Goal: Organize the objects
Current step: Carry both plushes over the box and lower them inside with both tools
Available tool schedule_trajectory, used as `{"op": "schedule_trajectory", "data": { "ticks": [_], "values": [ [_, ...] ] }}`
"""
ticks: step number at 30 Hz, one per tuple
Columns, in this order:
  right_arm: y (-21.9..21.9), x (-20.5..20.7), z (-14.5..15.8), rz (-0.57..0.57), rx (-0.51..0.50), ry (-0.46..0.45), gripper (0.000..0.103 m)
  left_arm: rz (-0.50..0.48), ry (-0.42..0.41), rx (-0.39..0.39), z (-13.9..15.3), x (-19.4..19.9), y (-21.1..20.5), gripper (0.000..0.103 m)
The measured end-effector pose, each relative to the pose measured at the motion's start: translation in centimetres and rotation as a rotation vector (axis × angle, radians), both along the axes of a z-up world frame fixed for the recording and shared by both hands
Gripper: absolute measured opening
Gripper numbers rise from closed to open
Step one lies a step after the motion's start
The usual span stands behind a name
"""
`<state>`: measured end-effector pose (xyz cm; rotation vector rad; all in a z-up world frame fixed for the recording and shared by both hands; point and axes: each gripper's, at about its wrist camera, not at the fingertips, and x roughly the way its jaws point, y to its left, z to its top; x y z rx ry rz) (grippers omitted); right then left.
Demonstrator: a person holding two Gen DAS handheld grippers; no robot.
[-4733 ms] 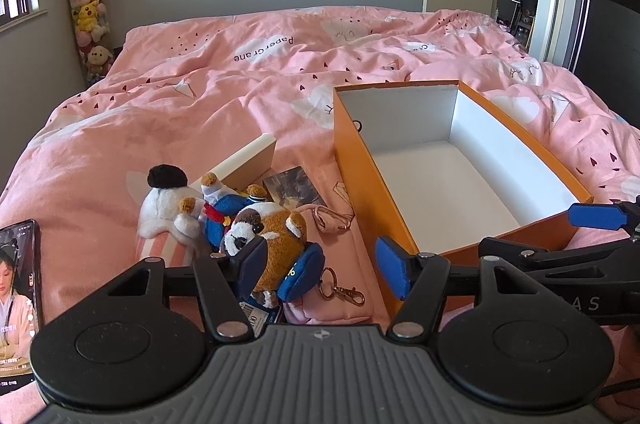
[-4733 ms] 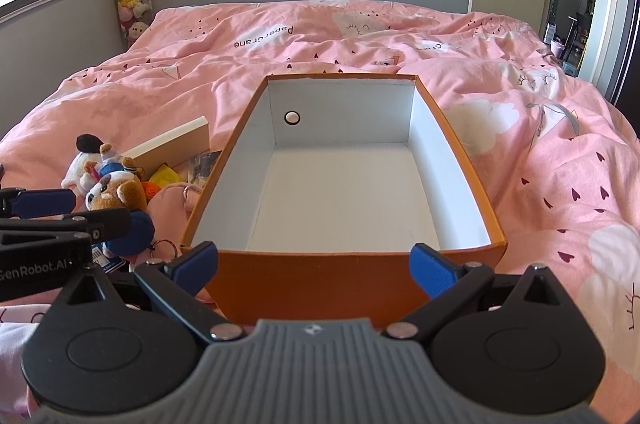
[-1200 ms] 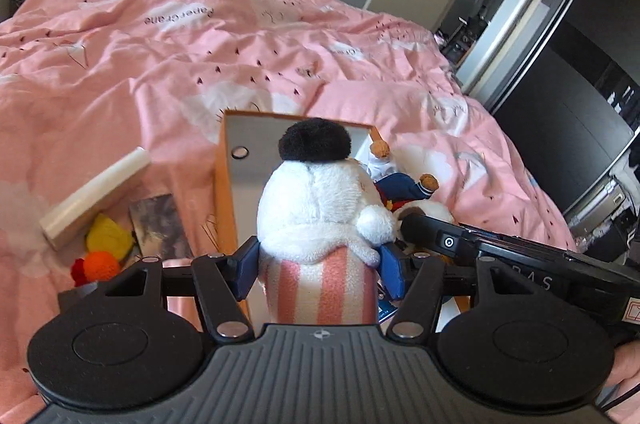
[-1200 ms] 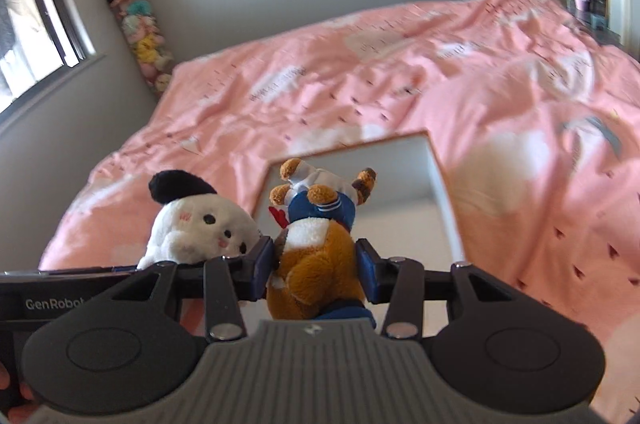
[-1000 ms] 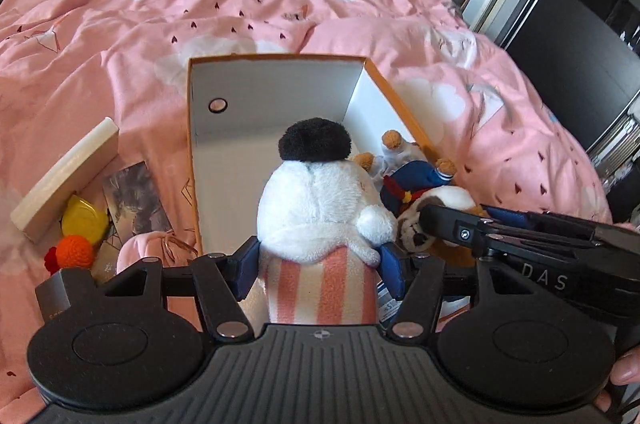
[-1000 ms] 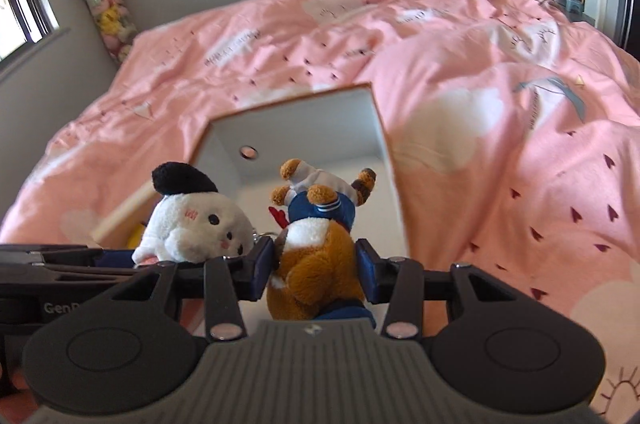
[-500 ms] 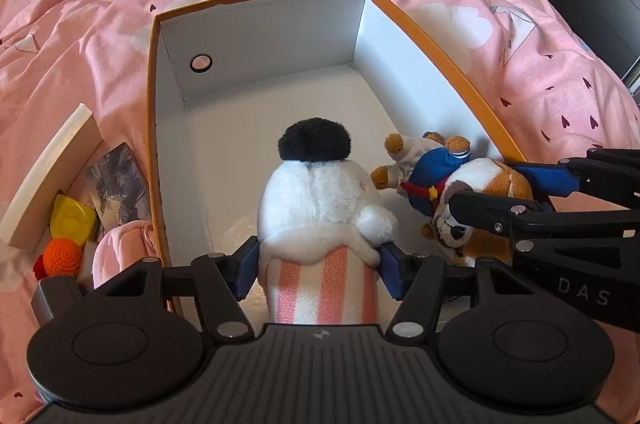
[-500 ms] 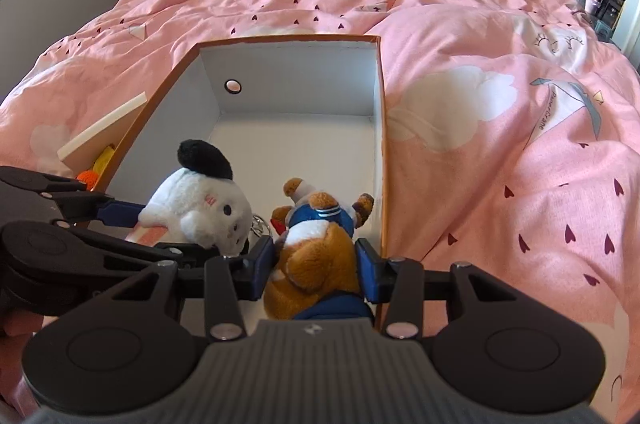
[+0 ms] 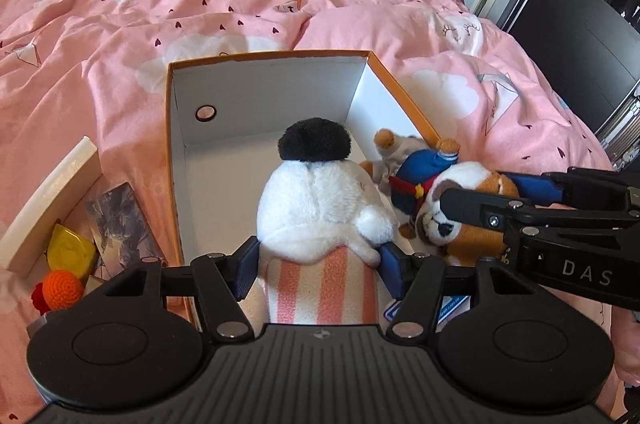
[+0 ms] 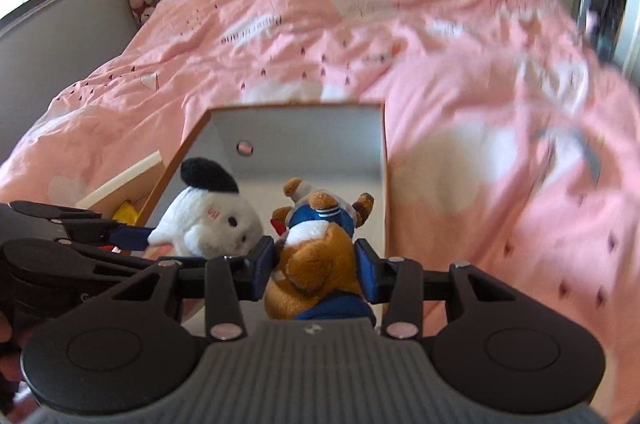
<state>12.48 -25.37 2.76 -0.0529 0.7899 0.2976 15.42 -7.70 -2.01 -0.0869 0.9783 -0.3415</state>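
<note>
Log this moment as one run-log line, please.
left gripper: shut on white plush | right gripper: shut on brown dog plush | both over orange box | unreleased

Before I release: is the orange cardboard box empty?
Empty: orange cardboard box shows bare white floor; both plush toys hang clamped above it.

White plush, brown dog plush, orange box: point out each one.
white plush [image 9: 320,200], left wrist view, its back.
brown dog plush [image 10: 316,264], right wrist view, its brown back.
orange box [image 9: 264,86], left wrist view, far inner wall.
</note>
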Motion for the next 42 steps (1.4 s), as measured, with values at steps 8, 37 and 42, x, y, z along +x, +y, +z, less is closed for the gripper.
{"op": "schedule_trajectory", "data": {
  "ticks": [8,37,42],
  "values": [
    [0.2,1.6,-3.0,-0.001,0.012,0.158,0.045,0.011,0.012,0.029,-0.6,0.1,0.6,0.07],
    [0.8,1.9,-5.3,0.088,-0.093,0.233,0.045,0.017,0.032,0.005,-1.2,-0.5,0.5,0.07],
    [1.3,1.7,-5.3,0.094,-0.137,0.312,0.046,0.008,0.083,-0.007,-1.8,-0.8,-0.1,0.07]
  ]
}}
